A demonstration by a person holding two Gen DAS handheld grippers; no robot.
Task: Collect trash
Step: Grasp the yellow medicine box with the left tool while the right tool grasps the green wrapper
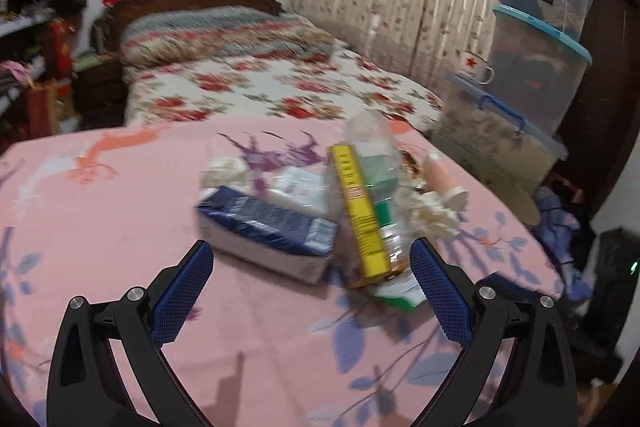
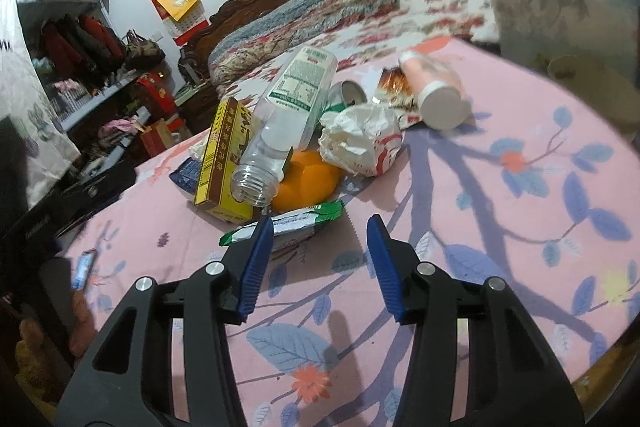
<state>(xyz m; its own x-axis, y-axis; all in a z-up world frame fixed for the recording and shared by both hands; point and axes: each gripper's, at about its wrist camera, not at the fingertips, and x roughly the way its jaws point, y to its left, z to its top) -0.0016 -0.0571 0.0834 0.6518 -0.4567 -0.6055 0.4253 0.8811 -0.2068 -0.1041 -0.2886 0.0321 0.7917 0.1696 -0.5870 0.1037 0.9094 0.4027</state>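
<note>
My left gripper (image 1: 312, 259) is spread wide, its blue ribbed rubber pads clear of everything, with nothing clasped. Ahead of it on the worktop (image 1: 100, 219), which is draped in a soft pink cloth printed with blue leaves, the trash lies in a loose heap. Nearest that gripper is a blue and white carton (image 1: 268, 231), a squashed rectangular box lying on its side. Just beside it a long yellow cardboard box (image 1: 360, 211) leans on edge against a clear plastic bottle (image 1: 374, 147).

My right gripper (image 2: 320, 227) has its jaws apart at a middling gap, and nothing is between the pads. The left pad's tip sits right at a flat, glossy green and white wrapper (image 2: 288, 221) with crimped zigzag ends; I cannot tell whether they touch. Behind the wrapper the clear ribbed bottle (image 2: 284, 119) lies tilted, its open threaded neck pointing toward me, resting on the yellow box (image 2: 224, 163) and over a smooth rounded orange thing (image 2: 308, 179). To the right is a crumpled white paper ball (image 2: 360, 139) with red print, then a torn shiny packet (image 2: 394, 87) and a smooth pink tube (image 2: 434, 91) with a flat white cap, lying on its side. A metal can (image 2: 346, 93) peeks out behind the paper ball. A small blue object (image 2: 83, 269) lies apart at the left worktop edge.
</note>
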